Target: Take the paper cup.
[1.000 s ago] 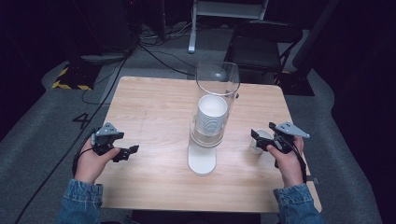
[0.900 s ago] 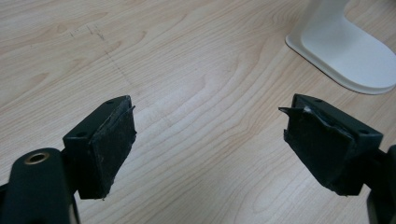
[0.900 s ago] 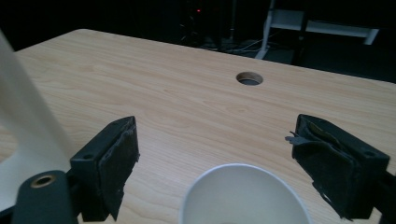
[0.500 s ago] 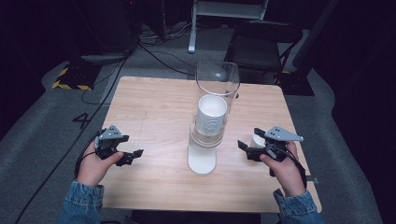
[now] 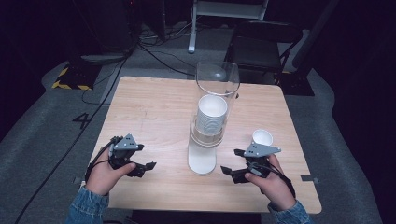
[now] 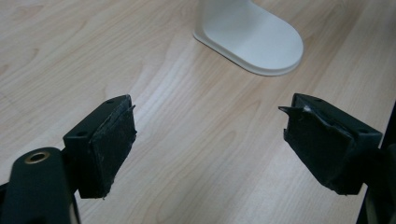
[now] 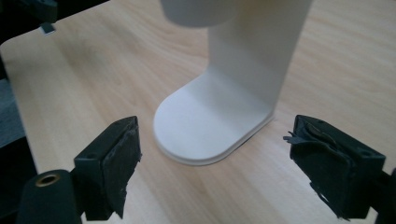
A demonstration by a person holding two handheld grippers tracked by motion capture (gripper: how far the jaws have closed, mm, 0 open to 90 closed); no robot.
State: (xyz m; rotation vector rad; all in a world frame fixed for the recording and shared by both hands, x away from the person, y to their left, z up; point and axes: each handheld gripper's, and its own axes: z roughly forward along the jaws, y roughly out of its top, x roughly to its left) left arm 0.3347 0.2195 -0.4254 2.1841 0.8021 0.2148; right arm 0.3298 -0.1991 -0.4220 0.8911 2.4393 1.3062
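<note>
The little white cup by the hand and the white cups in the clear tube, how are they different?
The single white cup stands alone on the table, beside the right gripper; the stacked white cups sit nested inside the clear tube of the dispenser. The single cup rests low on the wood; the stack is raised above the white base. Both are white, openings up.

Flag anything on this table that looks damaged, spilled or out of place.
The pads on the right claw look torn, with ragged edges; those on the left claw are frayed too. One paper cup stands alone on the table, apart from the stack in the cup dispenser. Nothing is spilled.
</note>
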